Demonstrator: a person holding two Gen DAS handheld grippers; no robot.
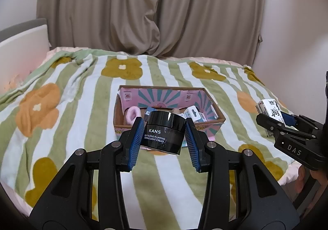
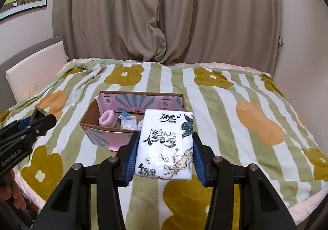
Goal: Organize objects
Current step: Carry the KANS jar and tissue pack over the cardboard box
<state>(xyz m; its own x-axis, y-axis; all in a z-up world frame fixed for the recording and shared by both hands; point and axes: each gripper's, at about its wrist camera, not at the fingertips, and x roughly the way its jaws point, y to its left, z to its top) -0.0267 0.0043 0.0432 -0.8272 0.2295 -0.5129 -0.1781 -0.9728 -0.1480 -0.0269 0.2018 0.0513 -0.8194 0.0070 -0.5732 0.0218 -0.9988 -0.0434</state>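
Cardboard, printed pink and teal inside, forms the open box [image 2: 131, 135] sitting mid-bed on the striped flower blanket [image 2: 256, 111]. It already holds a pink fluffy scrunchie [image 2: 107, 119], a clear plastic case [image 2: 128, 123] and other small packs, so part of the tidying looks done. Two things are left in hand, both in the air short of the box: the left gripper [image 1: 163, 137] clamps a black KANS cream jar [image 1: 164, 134], and the right gripper [image 2: 164, 148] pinches a white tissue pack [image 2: 166, 143]. Both probably go in next.
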